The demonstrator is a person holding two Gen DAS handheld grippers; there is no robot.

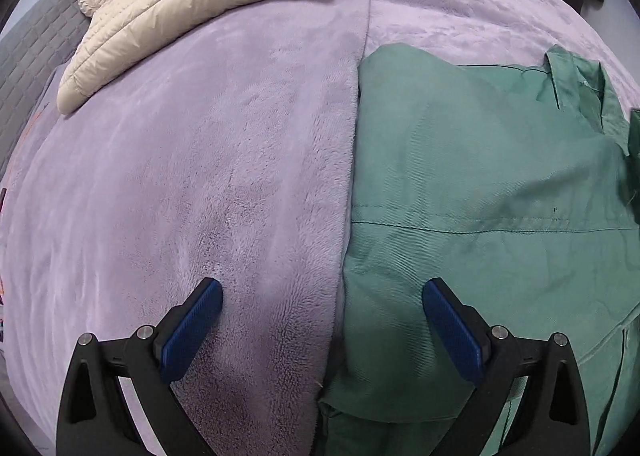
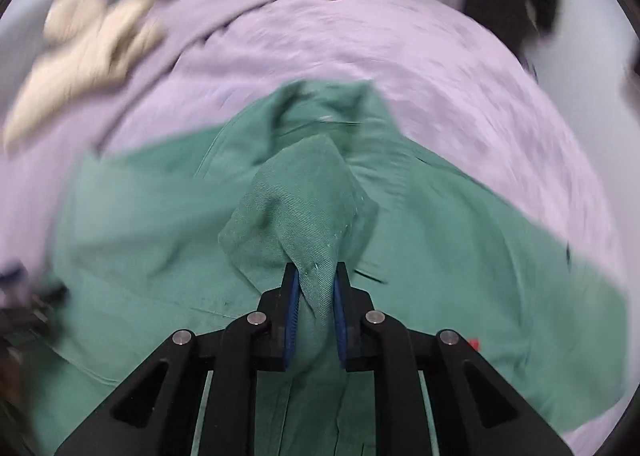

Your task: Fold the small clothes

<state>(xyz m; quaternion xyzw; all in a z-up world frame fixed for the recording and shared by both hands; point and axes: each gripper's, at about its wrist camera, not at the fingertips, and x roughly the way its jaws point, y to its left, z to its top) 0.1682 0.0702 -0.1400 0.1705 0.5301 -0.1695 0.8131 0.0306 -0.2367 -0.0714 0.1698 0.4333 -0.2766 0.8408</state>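
Right wrist: right gripper (image 2: pixel 315 288) pinched tight on a raised shirt (image 2: pixel 440 223) corner, likely for folding over; left gripper (image 1: pixel 322 298) wide apart, empty, above blanket (image 1: pixel 180 175).

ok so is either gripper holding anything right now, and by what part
The right gripper is shut on the green shirt, pinching a raised fold of its cloth near the collar. The left gripper is open and holds nothing.

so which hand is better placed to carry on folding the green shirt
Right. The right gripper is already shut on a raised fold of the green shirt, while the left gripper is open, holding nothing, straddling the shirt's edge.
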